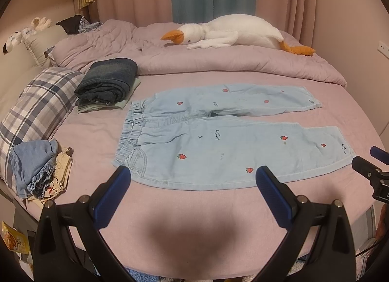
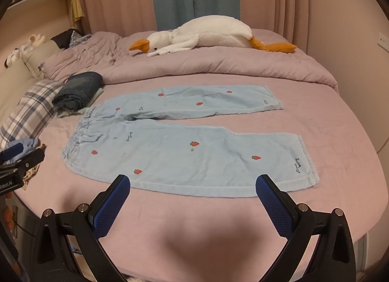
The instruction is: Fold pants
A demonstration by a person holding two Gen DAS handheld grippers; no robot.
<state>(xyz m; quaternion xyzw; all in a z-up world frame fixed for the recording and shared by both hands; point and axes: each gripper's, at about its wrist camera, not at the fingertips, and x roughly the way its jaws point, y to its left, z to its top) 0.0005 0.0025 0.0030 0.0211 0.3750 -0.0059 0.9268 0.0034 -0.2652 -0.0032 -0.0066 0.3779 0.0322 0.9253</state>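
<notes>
Light blue pants (image 1: 218,141) with red strawberry prints lie flat on the pink bed, waistband at the left, both legs spread to the right; they also show in the right wrist view (image 2: 184,153). My left gripper (image 1: 193,172) is open and empty, hovering just before the near edge of the pants by the waist. My right gripper (image 2: 193,181) is open and empty, in front of the near leg's lower edge. The right gripper's tips show at the left wrist view's right edge (image 1: 364,163); the left gripper's tips show at the right wrist view's left edge (image 2: 26,155).
A folded dark denim stack (image 1: 107,82) lies left of the waistband. A plaid pillow (image 1: 39,111) and crumpled clothes (image 1: 36,167) lie at the left. A goose plush (image 1: 231,34) rests on the bunched quilt (image 1: 218,63) behind. Bare sheet (image 1: 194,209) lies near me.
</notes>
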